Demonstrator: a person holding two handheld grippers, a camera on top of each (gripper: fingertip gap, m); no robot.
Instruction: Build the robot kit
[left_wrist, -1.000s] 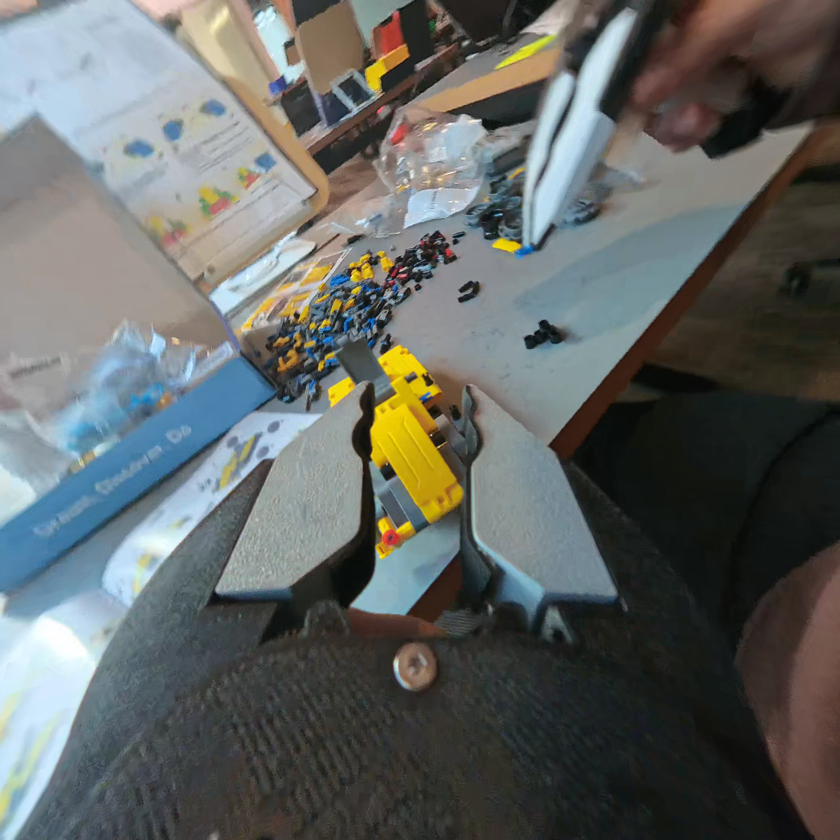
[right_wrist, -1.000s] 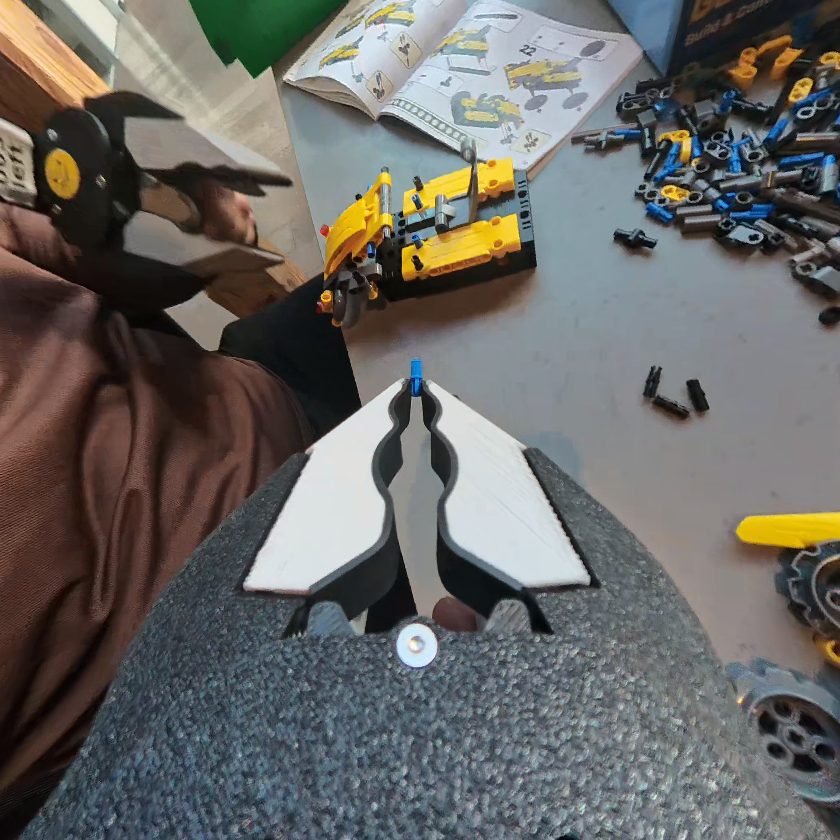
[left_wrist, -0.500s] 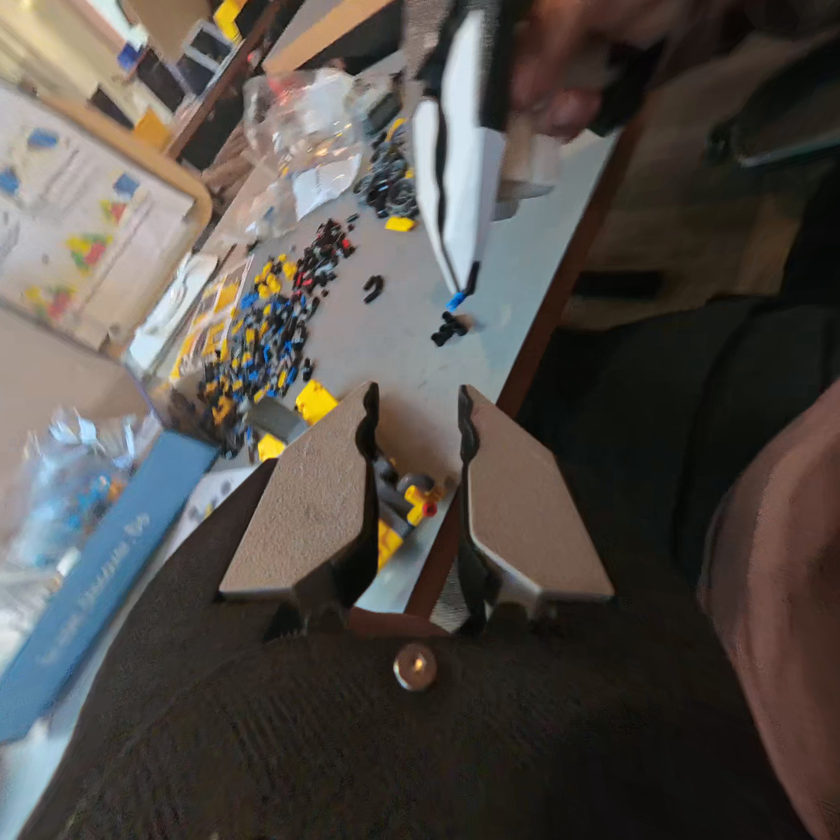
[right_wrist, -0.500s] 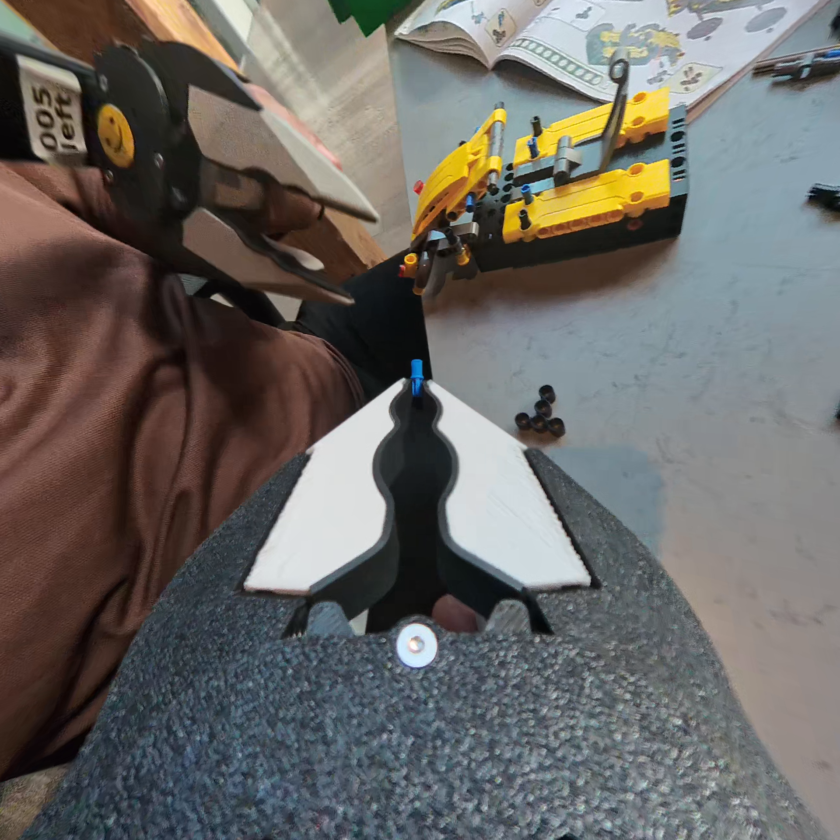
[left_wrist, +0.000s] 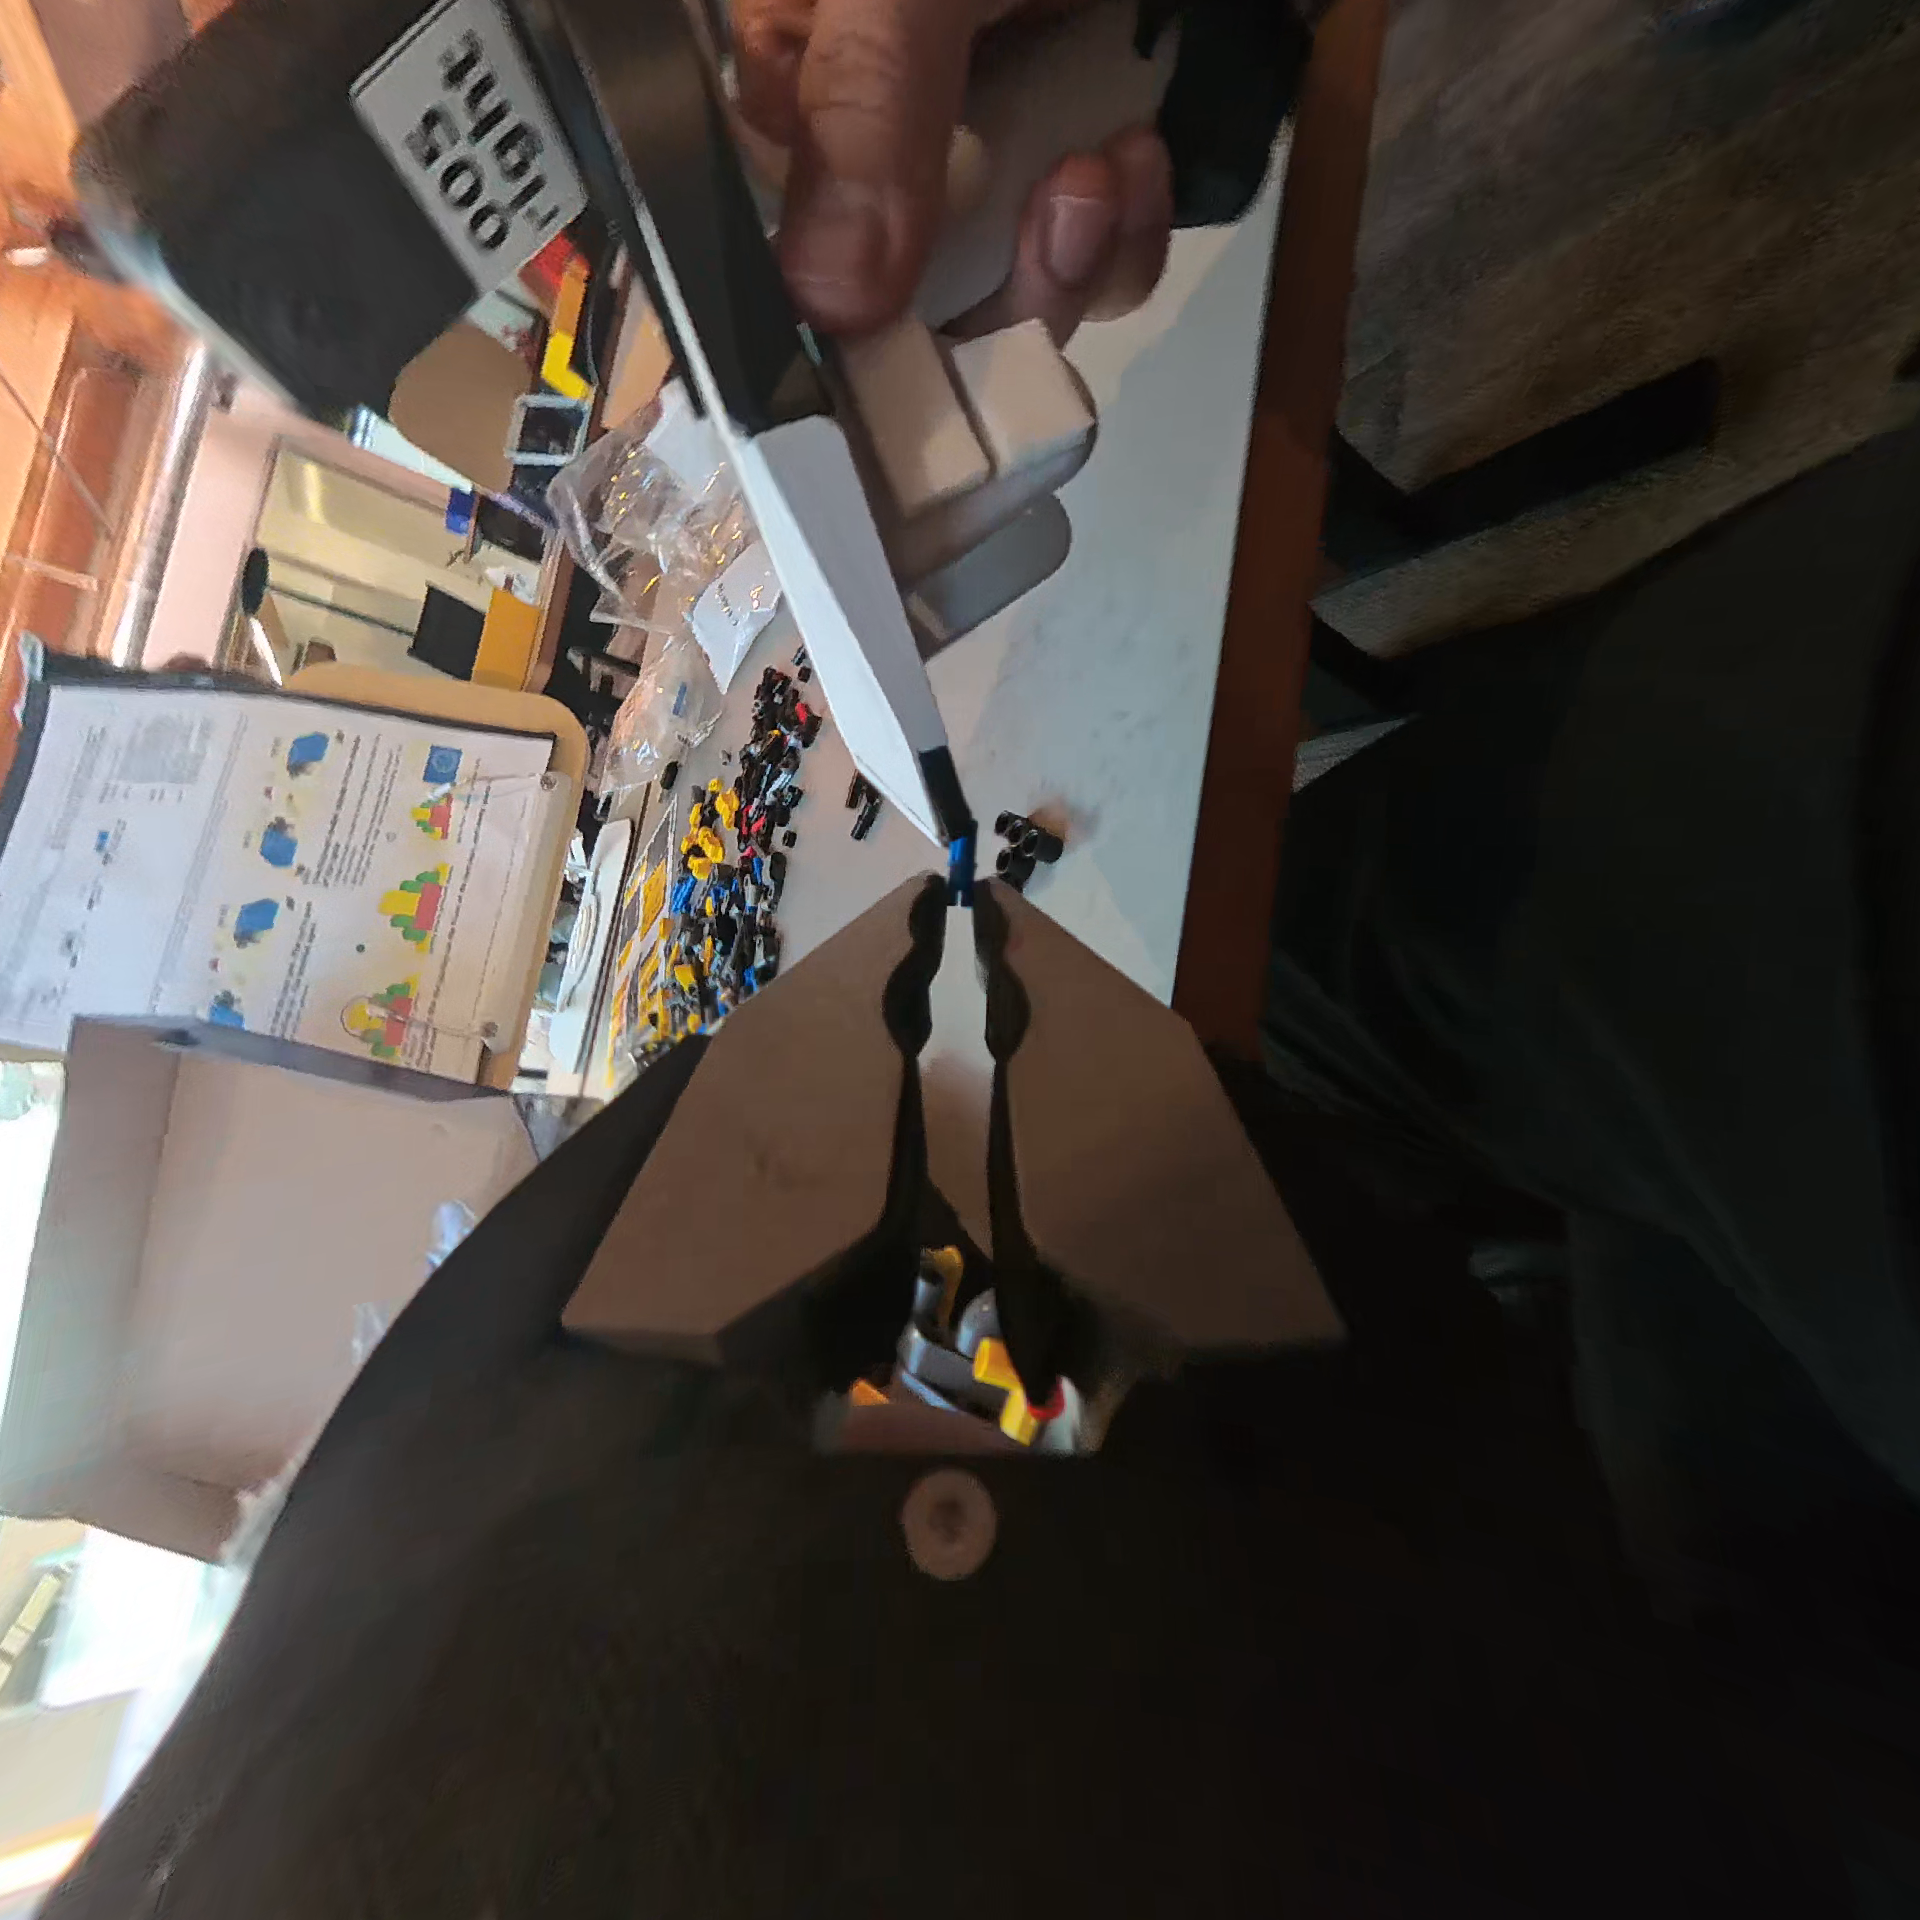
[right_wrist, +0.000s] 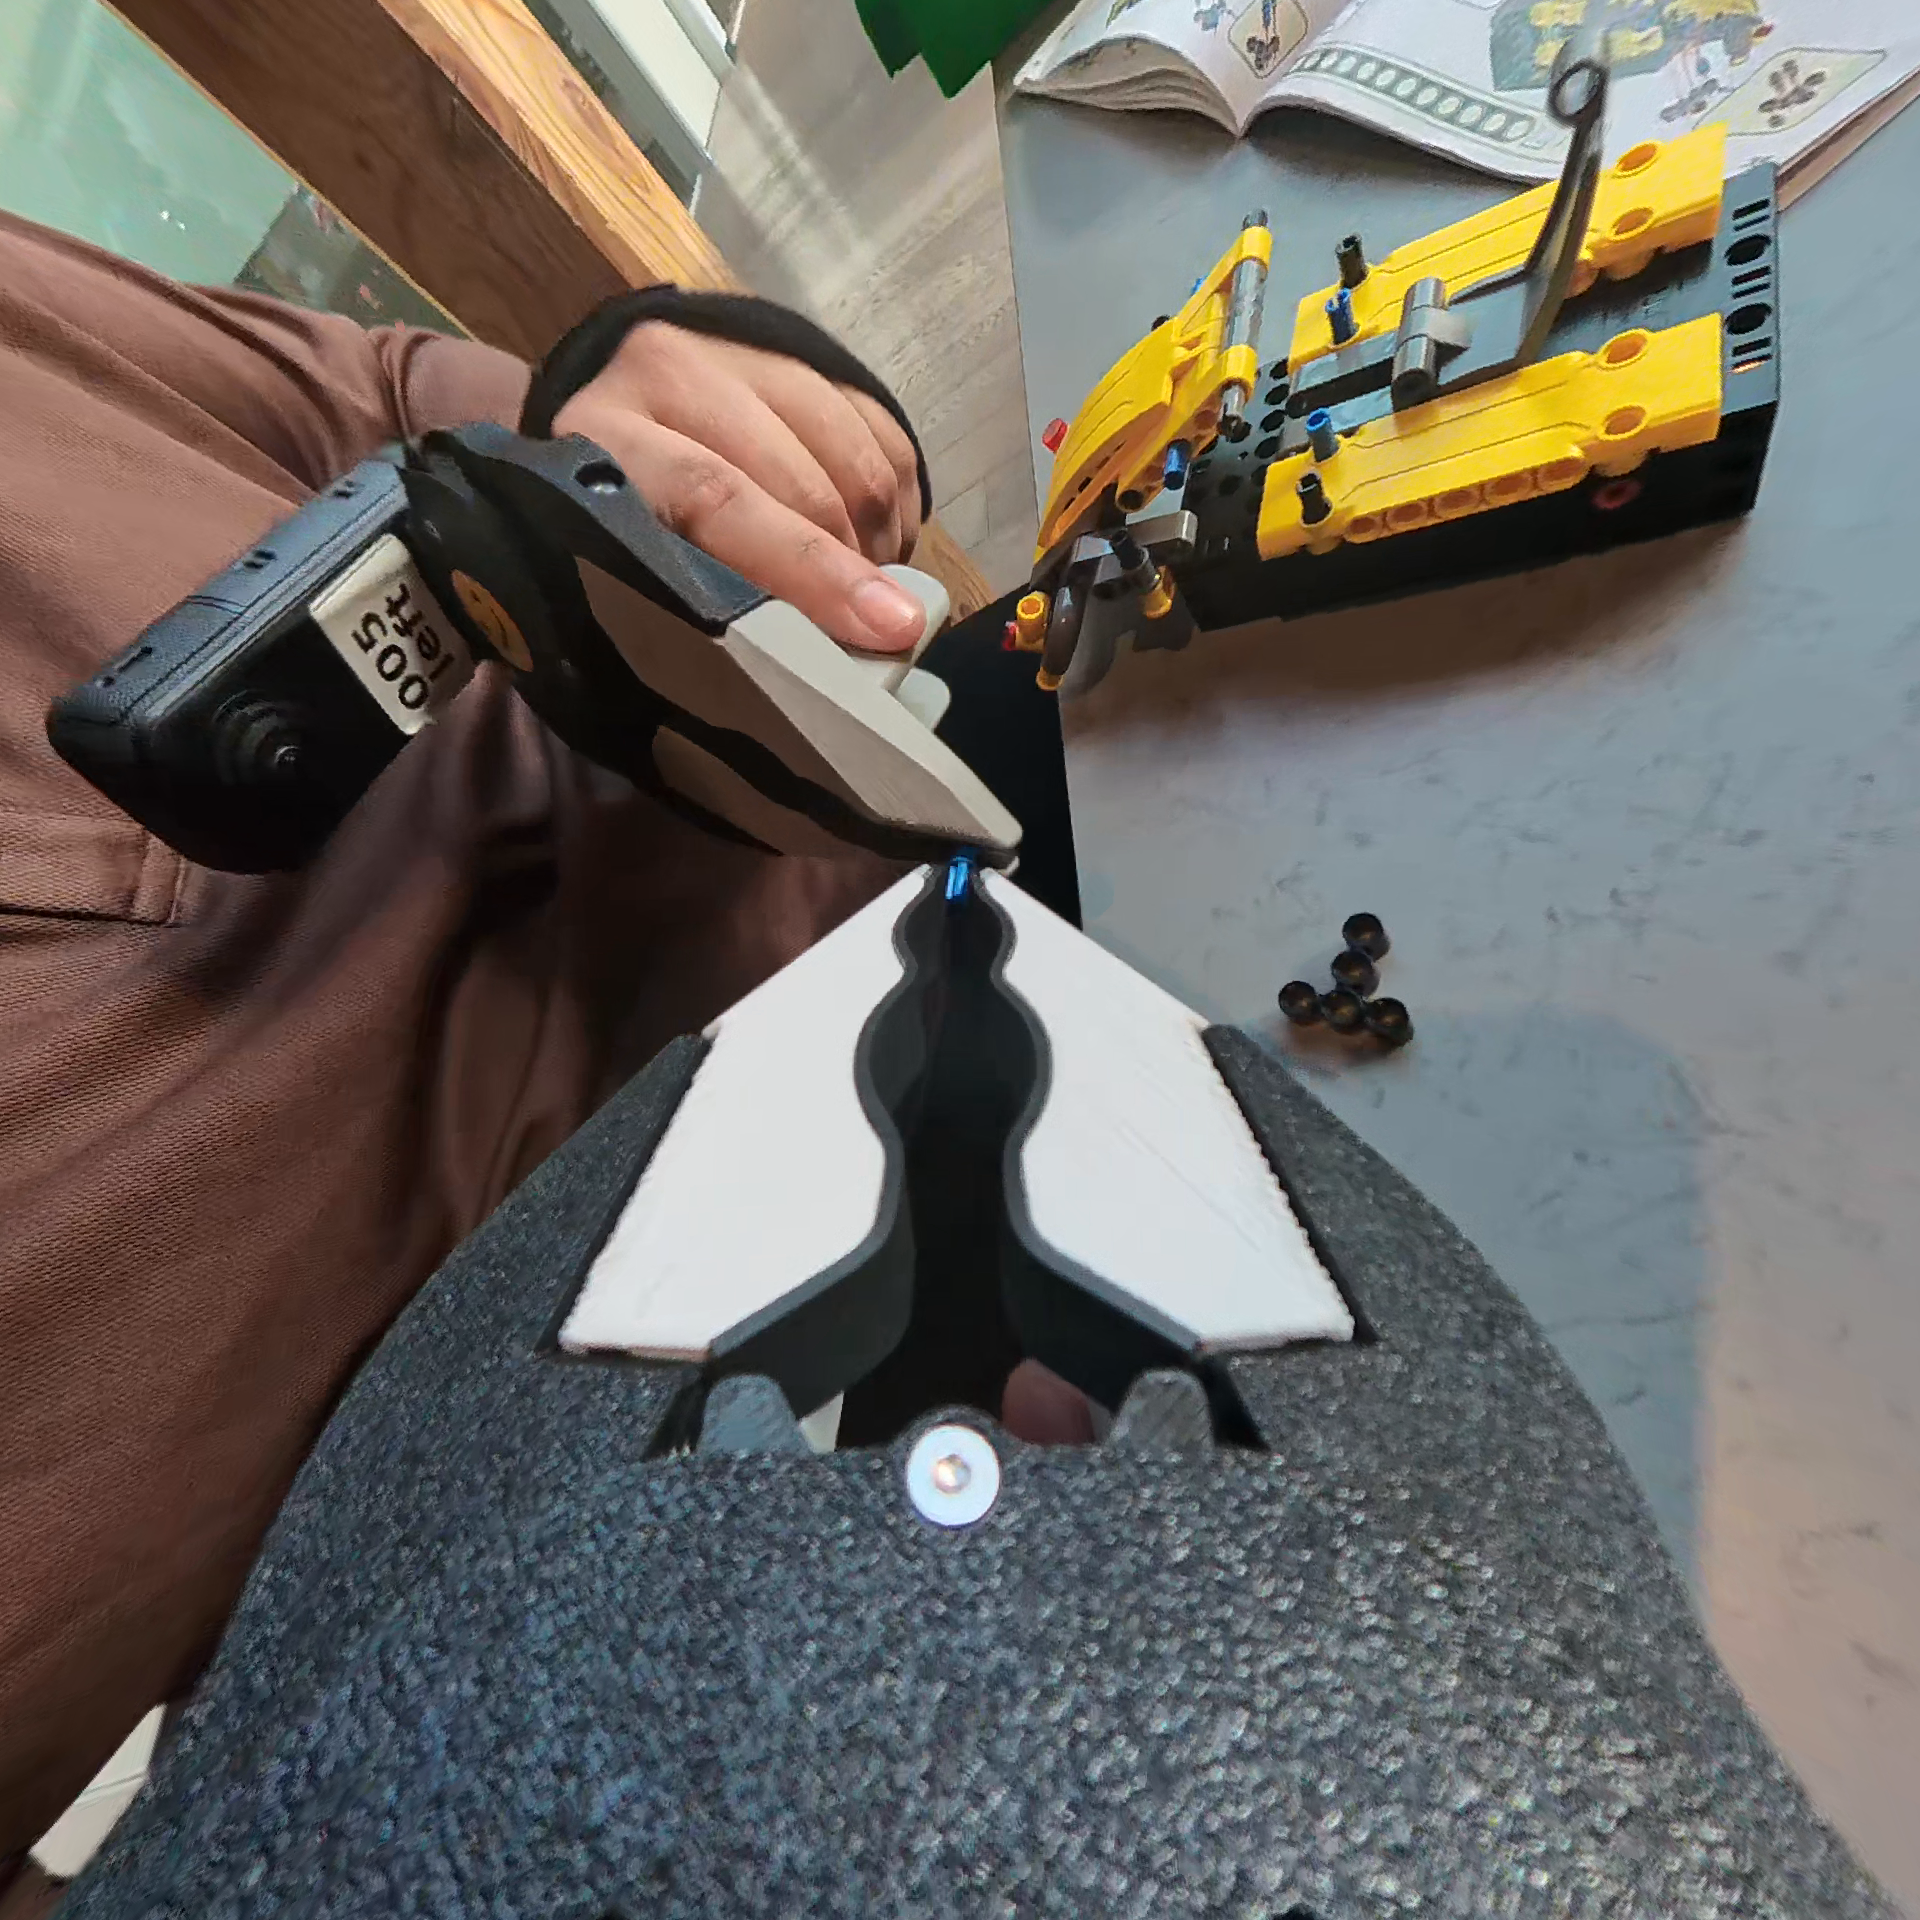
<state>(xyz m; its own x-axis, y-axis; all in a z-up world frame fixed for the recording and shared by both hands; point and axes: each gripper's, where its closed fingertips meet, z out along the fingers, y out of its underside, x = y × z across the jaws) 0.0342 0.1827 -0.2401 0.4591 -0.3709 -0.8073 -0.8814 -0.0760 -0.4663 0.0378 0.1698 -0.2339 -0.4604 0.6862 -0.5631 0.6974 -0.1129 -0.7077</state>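
A small blue pin (right_wrist: 956, 878) is pinched at the tips of my right gripper (right_wrist: 958, 885), whose white fingers are shut on it. My left gripper (right_wrist: 992, 844) comes in from the left, tip to tip with the right, and its grey fingers close on the pin's other end. In the left wrist view the blue pin (left_wrist: 961, 871) sits between my left gripper's (left_wrist: 961, 891) tips, with the right gripper (left_wrist: 954, 826) coming down from above. Both meet just off the table's near edge. The yellow and black brick vehicle (right_wrist: 1403, 416) lies on the grey table (right_wrist: 1558, 831) beyond.
A cluster of small black bushes (right_wrist: 1345, 992) lies near the table edge. An open instruction booklet (right_wrist: 1455, 62) lies behind the vehicle. A pile of loose blue, yellow and black parts (left_wrist: 727, 883), plastic bags (left_wrist: 644, 520) and a cardboard box (left_wrist: 239, 1247) stand farther along. Both grippers' tips are close together, under 4 cm apart.
The right gripper carried the blue pin from over the table towards me. The left gripper rose from the yellow vehicle, narrowed from open, and met the pin at its tips.
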